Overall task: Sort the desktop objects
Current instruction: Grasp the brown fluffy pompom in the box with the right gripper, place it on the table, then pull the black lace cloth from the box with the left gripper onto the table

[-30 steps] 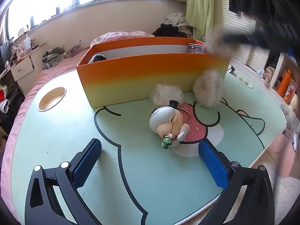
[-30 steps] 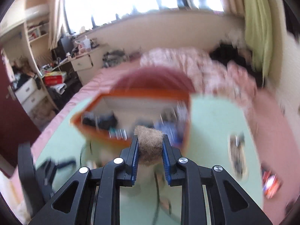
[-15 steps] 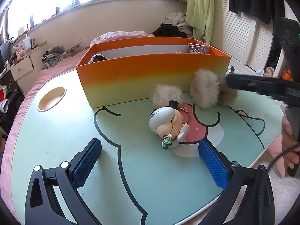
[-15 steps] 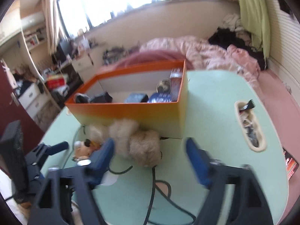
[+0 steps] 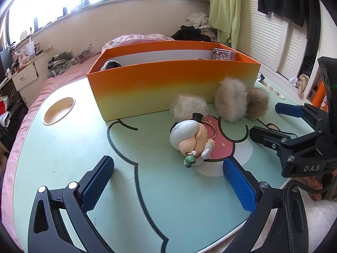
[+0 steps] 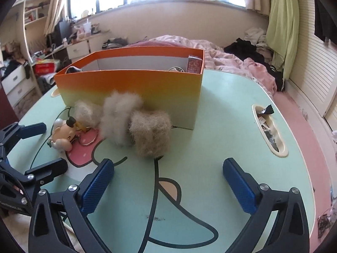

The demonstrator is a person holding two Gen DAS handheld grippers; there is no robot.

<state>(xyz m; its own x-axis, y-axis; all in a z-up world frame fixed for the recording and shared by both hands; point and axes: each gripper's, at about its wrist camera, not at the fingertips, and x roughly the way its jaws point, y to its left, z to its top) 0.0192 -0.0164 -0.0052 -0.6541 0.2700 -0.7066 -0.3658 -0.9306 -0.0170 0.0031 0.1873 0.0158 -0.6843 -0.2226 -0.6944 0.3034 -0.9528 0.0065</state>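
Your right gripper (image 6: 168,181) jaws just spread wide, gripping nothing, brown fur ball (image 6: 150,133) mid-frame above them, left gripper (image 5: 168,179) released, figurine (image 5: 190,139) just above.

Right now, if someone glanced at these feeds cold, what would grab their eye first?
The orange box standing across the middle of the mint-green cartoon table. Against its front wall sit three fur pompoms, with a top-hatted figurine keychain lying on its side beside them. The right gripper and left gripper are both open and empty.
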